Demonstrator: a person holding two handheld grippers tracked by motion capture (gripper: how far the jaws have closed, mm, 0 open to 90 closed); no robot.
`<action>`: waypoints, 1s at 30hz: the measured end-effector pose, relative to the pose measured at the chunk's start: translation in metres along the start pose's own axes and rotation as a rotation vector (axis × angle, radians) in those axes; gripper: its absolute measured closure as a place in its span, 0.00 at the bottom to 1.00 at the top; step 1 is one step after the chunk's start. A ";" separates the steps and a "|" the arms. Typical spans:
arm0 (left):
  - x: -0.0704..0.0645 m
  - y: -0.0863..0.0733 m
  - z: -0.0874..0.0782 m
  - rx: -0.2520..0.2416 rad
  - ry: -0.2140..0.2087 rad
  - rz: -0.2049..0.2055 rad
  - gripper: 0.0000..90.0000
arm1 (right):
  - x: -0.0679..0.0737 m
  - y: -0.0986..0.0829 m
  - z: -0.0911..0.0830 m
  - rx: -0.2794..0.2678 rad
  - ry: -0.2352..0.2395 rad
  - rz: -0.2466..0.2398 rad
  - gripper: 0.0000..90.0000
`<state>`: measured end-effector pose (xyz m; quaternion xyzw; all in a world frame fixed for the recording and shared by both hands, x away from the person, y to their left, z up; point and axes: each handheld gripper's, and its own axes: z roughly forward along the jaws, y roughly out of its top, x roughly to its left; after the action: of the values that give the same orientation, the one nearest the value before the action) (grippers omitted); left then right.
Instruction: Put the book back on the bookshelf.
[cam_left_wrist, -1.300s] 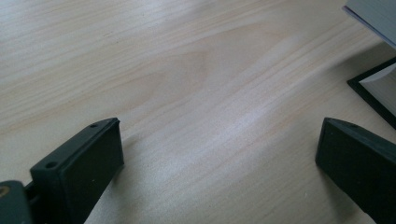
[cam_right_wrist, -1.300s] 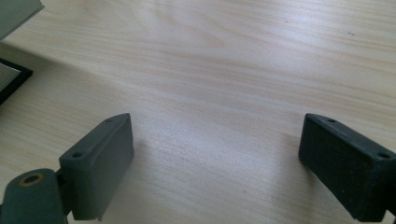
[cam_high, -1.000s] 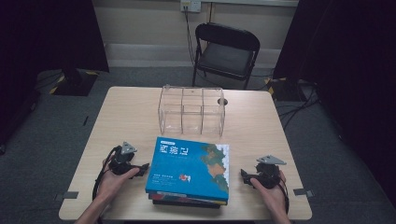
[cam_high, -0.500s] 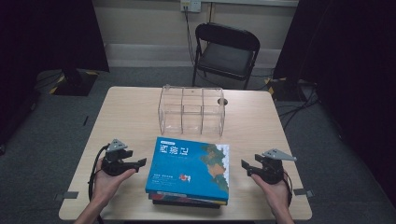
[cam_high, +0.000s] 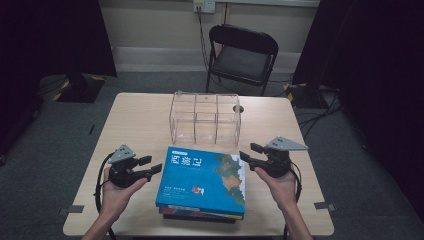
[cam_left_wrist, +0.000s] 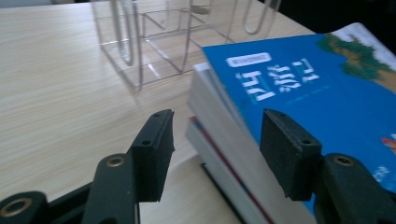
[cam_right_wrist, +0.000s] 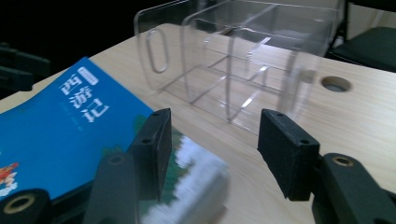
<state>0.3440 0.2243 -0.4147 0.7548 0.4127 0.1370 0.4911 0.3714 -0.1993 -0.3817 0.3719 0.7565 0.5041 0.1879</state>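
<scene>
A clear box (cam_high: 205, 119) with empty parts stood behind the stack of books (cam_high: 202, 182) on the surface (cam_high: 135, 120). The left gripper (cam_high: 152, 165) and right gripper (cam_high: 248, 152) were spread wide beside the stack.

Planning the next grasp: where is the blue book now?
In the high view, the blue book tops the stack at the table's near edge, between both tools, just before the clear organizer.
</scene>
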 end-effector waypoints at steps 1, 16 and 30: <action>-0.004 0.000 0.002 -0.016 -0.021 -0.004 0.47 | 0.006 0.001 0.010 0.008 0.029 -0.009 0.49; -0.014 0.001 0.021 0.050 -0.080 -0.001 0.64 | 0.014 -0.021 0.047 0.106 0.075 -0.055 0.47; -0.008 0.015 0.043 0.062 -0.096 0.008 0.68 | 0.018 -0.031 0.028 0.111 0.066 -0.044 0.52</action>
<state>0.3728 0.1886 -0.4210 0.7771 0.3895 0.0897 0.4862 0.3671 -0.1750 -0.4197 0.3483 0.7971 0.4689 0.1530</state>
